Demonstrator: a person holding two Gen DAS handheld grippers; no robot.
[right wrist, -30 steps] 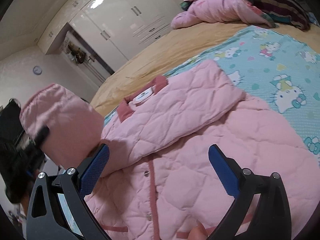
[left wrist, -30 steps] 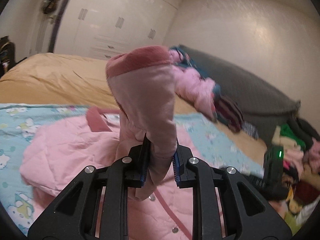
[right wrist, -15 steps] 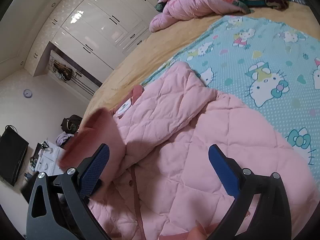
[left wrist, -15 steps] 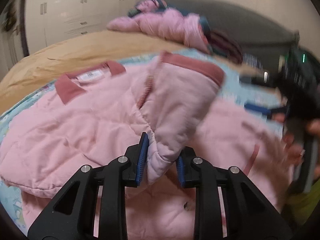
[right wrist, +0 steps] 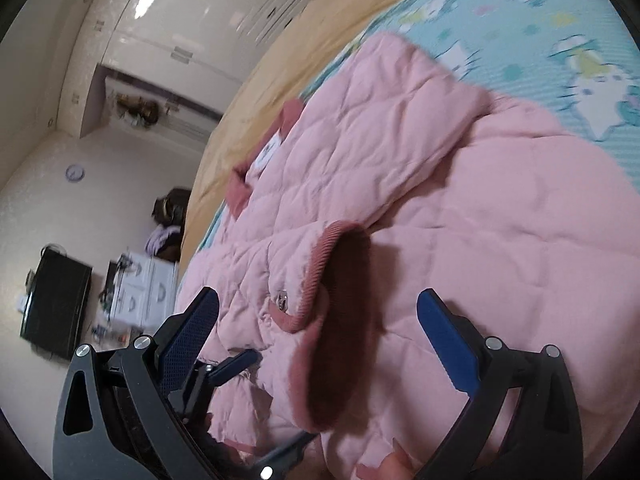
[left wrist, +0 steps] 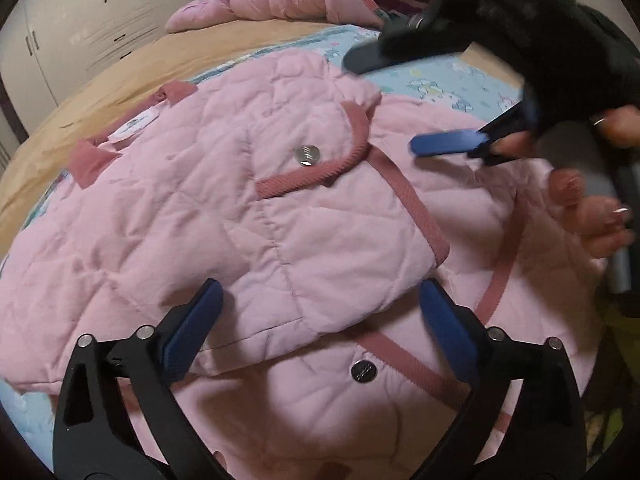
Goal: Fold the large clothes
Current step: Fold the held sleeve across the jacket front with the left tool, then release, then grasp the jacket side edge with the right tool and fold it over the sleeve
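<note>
Left wrist: one pink jacket (left wrist: 280, 216); both hand-held grippers, left (left wrist: 320, 320) just released, right (right wrist: 320, 328) spread, empty.

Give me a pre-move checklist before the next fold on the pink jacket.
1. Left hand-held gripper released: ok, its jaws have just been opening and the sleeve lies free between them.
2. Sleeve laid across the jacket body: ok, cuff rests on the front.
3. Right hand-held gripper empty: ok, jaws wide, nothing between them.
4. Other sleeve folded in: ok, it lies across the chest.
5. Hem edge reachable: cannot tell, out of frame.
6. Jacket flat on the printed sheet: cannot tell, edges cropped.
</note>
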